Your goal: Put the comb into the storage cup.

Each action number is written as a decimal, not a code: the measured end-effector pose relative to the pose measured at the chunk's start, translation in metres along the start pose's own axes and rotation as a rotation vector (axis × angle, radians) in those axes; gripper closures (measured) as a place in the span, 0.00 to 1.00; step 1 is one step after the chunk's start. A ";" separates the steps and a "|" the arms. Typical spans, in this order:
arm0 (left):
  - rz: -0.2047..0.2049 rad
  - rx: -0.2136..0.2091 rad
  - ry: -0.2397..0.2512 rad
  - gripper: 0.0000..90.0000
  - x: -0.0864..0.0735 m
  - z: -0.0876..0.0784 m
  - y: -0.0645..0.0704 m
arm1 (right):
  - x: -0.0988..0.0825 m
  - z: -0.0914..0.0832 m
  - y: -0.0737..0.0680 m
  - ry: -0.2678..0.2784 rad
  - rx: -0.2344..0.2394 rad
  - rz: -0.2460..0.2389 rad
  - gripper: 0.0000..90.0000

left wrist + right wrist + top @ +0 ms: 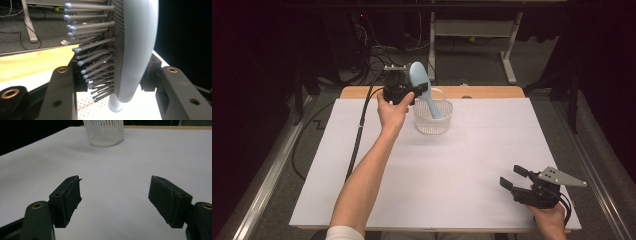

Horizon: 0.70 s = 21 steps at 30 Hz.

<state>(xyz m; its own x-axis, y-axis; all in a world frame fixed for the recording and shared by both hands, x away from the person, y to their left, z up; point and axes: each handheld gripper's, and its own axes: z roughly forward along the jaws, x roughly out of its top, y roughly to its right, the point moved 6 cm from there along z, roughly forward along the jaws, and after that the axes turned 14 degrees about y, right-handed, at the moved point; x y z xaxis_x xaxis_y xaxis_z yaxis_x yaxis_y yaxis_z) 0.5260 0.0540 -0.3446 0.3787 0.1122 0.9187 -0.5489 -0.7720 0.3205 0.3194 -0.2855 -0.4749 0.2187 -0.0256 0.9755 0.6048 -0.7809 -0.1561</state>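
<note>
While the left gripper [408, 93] clamps the blue hairbrush [422, 85], handle down in the white basket [433, 125], its own view resolves the bristles; right gripper [515, 178] released.

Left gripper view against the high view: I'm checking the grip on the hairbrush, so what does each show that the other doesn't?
Left gripper view alone: the hairbrush's ball-tipped bristles close up, the brush head clamped between the left tool's jaws, and perforated mesh below the handle end.

High view alone: the whole white basket, with the brush handle dipping into it, the white table cover, and the right tool, open and resting near the table's right front.

Both: the pale blue hairbrush held by the left tool, and the wooden table edge.
</note>
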 end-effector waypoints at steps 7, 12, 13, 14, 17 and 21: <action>-0.002 0.006 0.007 0.58 -0.001 0.004 0.001 | 0.000 0.000 -0.001 -0.001 0.001 -0.005 0.30; -0.003 0.009 0.004 0.58 -0.004 0.006 0.001 | 0.000 0.000 -0.001 -0.001 0.000 -0.007 0.30; -0.004 0.009 0.004 0.58 -0.005 0.006 0.001 | 0.000 0.000 -0.001 -0.001 0.001 -0.007 0.30; -0.004 0.009 0.003 0.58 -0.006 0.007 0.001 | 0.000 0.000 -0.001 -0.001 0.002 -0.008 0.30; -0.006 0.009 0.002 0.58 -0.009 0.009 0.001 | 0.000 0.000 -0.001 -0.002 0.003 -0.008 0.30; -0.004 0.013 -0.005 0.58 -0.014 0.012 0.000 | 0.000 0.000 -0.001 0.000 0.003 -0.009 0.30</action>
<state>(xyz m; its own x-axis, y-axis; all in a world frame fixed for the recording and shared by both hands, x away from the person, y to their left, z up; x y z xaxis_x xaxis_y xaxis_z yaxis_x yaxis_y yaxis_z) 0.5292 0.0449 -0.3597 0.3849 0.1123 0.9161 -0.5372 -0.7799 0.3213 0.3188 -0.2845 -0.4747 0.2129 -0.0183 0.9769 0.6089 -0.7794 -0.1473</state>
